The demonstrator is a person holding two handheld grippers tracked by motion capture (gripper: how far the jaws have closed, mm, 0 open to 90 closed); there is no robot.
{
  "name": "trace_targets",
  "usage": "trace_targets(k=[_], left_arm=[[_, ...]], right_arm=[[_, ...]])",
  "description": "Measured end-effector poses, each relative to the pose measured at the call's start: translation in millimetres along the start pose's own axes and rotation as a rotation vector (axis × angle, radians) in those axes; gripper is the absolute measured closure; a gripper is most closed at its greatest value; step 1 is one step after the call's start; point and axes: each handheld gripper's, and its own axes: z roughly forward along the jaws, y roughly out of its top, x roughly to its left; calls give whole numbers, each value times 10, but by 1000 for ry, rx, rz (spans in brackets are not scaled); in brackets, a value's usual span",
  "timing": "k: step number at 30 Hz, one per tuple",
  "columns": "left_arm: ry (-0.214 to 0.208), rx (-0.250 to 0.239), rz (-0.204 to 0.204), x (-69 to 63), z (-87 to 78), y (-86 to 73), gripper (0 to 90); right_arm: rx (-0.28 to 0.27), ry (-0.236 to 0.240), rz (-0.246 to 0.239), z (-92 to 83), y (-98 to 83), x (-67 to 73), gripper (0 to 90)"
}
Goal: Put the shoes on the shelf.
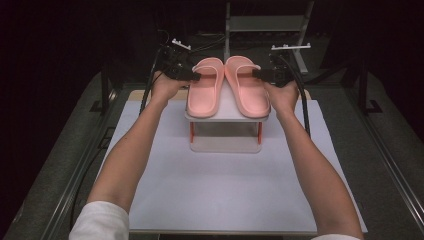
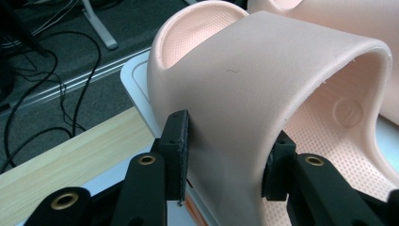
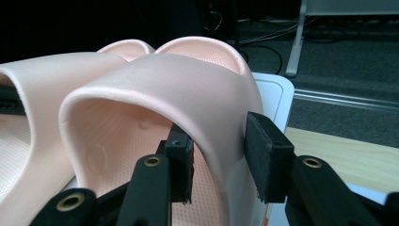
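Both pink slides sit side by side on the small white stand, toes away from you: left slipper, right slipper. The stand rests on the white mat over the wooden table.

Your left gripper straddles the outer side of the left slipper's strap, one jaw outside, one inside, pads against it, so it looks clamped. Your right gripper does the same on the right slipper's strap: inner pad touching, outer pad close to the wall; can't confirm full pinch.

Risks: the strap looks soft, so a grip this low may let it fold and the sole droop or swing on lift. Uneven lifting could knock the two slides together or tip the stand.
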Motion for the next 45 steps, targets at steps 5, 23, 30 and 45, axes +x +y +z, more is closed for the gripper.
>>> trace_targets(k=[5,23,30,45], left_arm=[[-5,-2,-6,6,-6,-3,600],[-23,-16,-9,-8,3,-21,557],[-30,-28,-17,11,-38,-51,503],[-27,-30,7,-23,-114,-80,474]], right_arm=[[1,0,7,-5,-7,23,613],[37,76,37,41,-36,66,540],[37,71,29,24,-42,65,523],[26,95,21,-29,-56,56,509]])
